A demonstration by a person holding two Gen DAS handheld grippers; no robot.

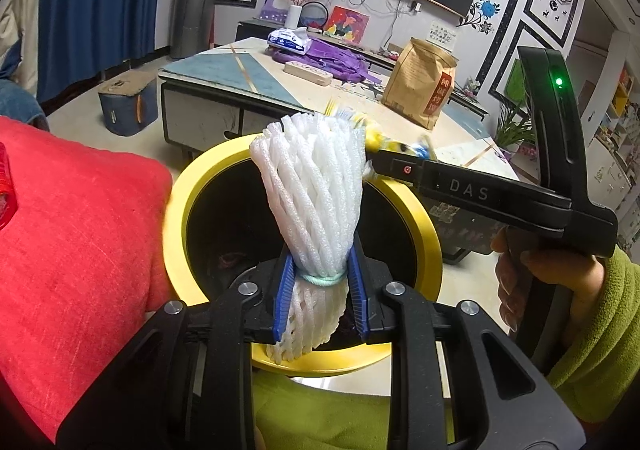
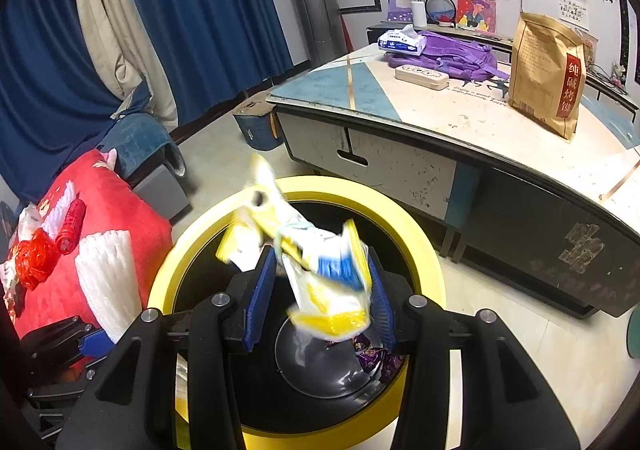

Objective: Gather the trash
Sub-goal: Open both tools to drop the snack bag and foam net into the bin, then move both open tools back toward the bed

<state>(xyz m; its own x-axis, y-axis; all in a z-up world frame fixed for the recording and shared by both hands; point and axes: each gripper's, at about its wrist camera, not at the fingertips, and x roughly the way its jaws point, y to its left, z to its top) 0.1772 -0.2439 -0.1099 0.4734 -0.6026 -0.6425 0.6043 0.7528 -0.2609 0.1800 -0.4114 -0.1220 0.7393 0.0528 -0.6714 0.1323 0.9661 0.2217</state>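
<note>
Over the bin [image 1: 428, 234], we hold both grippers at its mouth, each carrying a piece of trash. Our left gripper [image 1: 318, 290] is clenched on a foam net [image 1: 312, 190], pads pinching it at the waist where a pale green band gathers it; the flared top stands above the bin's opening. Our right gripper [image 2: 318, 286] has a wrapper [image 2: 324, 290] between its blue pads, above the bin's middle; the wrapper is blurred, and the right pad seems to stand off it, so we judge the grip loosening or already let go, though we cannot tell for certain.

To finish the drop well, we judge each load should sit inside the yellow rim before the fingers part, and the wide foam top should be tilted inward so it cannot catch the rim and tip out.

The net is white, springy, ribbed mesh, light enough to drift. The wrapper is thin, crinkled film in yellow, white and blue, tied with a similar band. The bin is round, glossy black inside, with a smooth yellow rim; a purple wrapper [image 2: 376, 358] lies at its bottom. Beside the bin, on a red cushion [image 2: 112, 210], more trash waits
</note>
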